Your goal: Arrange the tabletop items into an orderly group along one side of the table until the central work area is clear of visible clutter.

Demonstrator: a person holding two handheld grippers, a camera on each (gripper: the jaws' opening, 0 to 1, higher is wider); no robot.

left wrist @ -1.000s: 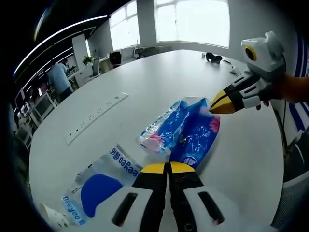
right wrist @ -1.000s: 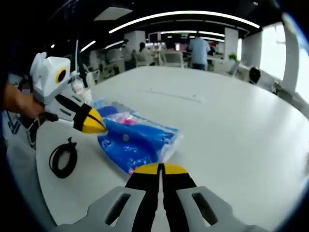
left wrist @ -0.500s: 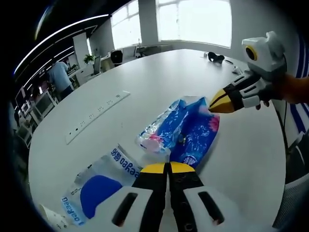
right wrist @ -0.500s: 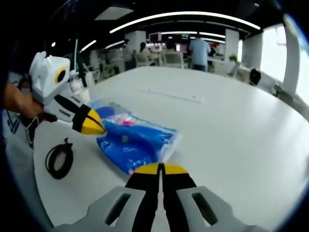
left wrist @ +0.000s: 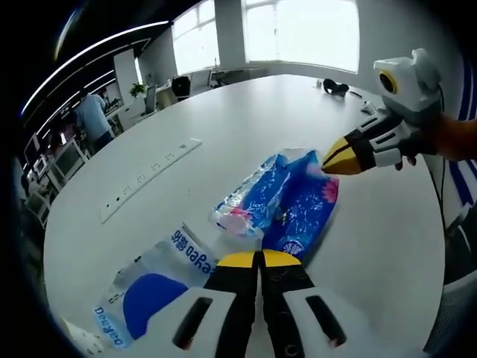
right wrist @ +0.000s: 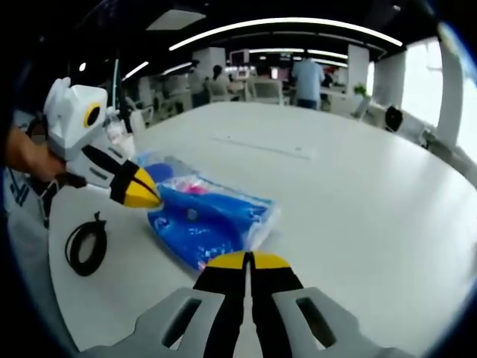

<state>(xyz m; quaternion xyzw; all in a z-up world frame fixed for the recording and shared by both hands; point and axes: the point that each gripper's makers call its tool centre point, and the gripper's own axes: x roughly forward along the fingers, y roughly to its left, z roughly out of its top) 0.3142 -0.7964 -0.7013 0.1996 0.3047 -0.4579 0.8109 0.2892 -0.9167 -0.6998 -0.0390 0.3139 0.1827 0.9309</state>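
The desk (left wrist: pixel 223 112) is plain white. In front of the left tongs (left wrist: pixel 258 259) (yellow tips on black jaws, white body) lies a blue plastic packet (left wrist: pixel 287 198) with pale speckles and pink patches. Beside them sits a clear bag (left wrist: pixel 160 276) with blue lettering and a solid blue patch. Near the right tongs (right wrist: pixel 247 260), coloured alike, a black cable coil (right wrist: pixel 85 245).

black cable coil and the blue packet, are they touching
Apart. In the right gripper view, bare white table separates the black cable coil from the blue packet.
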